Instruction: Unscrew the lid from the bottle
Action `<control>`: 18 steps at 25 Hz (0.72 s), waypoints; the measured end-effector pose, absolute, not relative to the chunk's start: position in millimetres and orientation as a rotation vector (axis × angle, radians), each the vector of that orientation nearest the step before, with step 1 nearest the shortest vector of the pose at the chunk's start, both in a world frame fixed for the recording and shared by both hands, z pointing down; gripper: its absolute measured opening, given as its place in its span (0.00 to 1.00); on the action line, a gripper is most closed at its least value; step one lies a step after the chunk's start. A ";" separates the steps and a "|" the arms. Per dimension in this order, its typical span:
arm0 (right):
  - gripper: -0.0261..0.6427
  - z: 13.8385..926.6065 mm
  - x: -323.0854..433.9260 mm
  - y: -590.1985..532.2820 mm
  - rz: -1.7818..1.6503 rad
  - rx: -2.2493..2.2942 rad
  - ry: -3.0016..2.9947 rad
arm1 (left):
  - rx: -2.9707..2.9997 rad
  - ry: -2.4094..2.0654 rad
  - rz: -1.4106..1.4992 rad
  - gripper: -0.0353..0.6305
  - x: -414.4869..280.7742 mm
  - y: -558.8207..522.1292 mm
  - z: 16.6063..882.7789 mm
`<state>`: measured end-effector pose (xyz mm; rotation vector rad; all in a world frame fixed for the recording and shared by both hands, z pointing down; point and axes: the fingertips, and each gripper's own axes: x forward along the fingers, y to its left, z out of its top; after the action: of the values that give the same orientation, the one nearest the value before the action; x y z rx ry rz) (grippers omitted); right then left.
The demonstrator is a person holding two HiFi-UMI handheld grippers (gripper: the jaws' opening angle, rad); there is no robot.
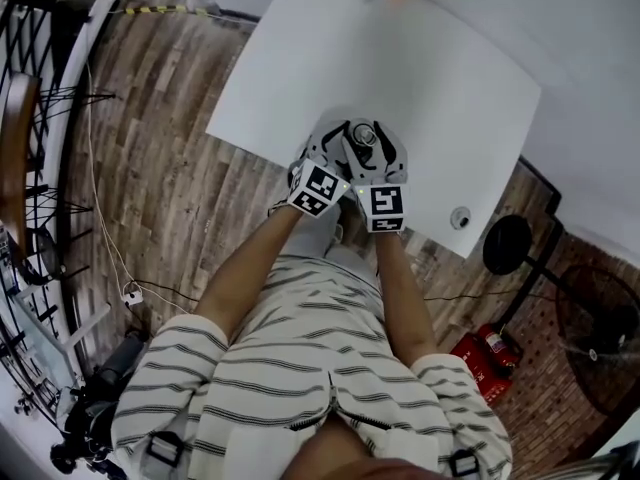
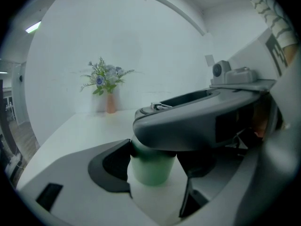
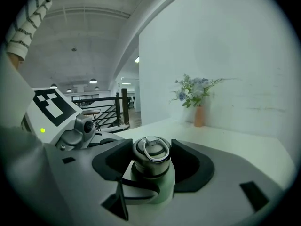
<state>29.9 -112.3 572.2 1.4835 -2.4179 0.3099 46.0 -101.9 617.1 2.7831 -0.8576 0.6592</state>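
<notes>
Mid-frame, the left gripper point(image 2: 157, 173) clamped the bottle point(image 2: 149, 167) on the table point(image 1: 450, 98); the right gripper point(image 3: 151, 160) pinched its lid point(image 3: 151, 149) (ready, I judged, for a counterclockwise twist).

Your bottle point(image 3: 165, 192) has a pale green body with a smooth, matt coat. Its lid point(image 3: 151, 150) is bare metal, softly shiny, with a metal ring on top. Your left gripper point(image 2: 154, 167) and right gripper point(image 3: 151, 165) are smooth grey matt plastic, with dull black pads point(image 3: 192, 166). The table point(image 1: 420, 78) is smooth matt white, the floor point(image 1: 170, 168) grainy wood planking. Your shirt point(image 1: 300, 368) is striped cloth.
</notes>
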 end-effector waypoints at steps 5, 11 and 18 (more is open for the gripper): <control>0.44 572.1 29.5 -108.3 0.284 1.396 -2.456 | 2.787 -0.855 0.659 0.51 46.9 -99.4 617.3; 0.44 573.3 28.7 -106.7 0.266 1.212 -2.548 | 2.780 -0.836 0.671 0.51 48.0 -98.7 618.6; 0.44 575.4 25.2 -106.3 0.200 0.943 -2.633 | 2.787 -0.805 0.687 0.51 48.1 -101.7 620.6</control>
<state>25.2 -106.3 575.4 0.9428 -2.6326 0.1997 48.1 -101.7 620.6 2.7865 -0.8051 0.6872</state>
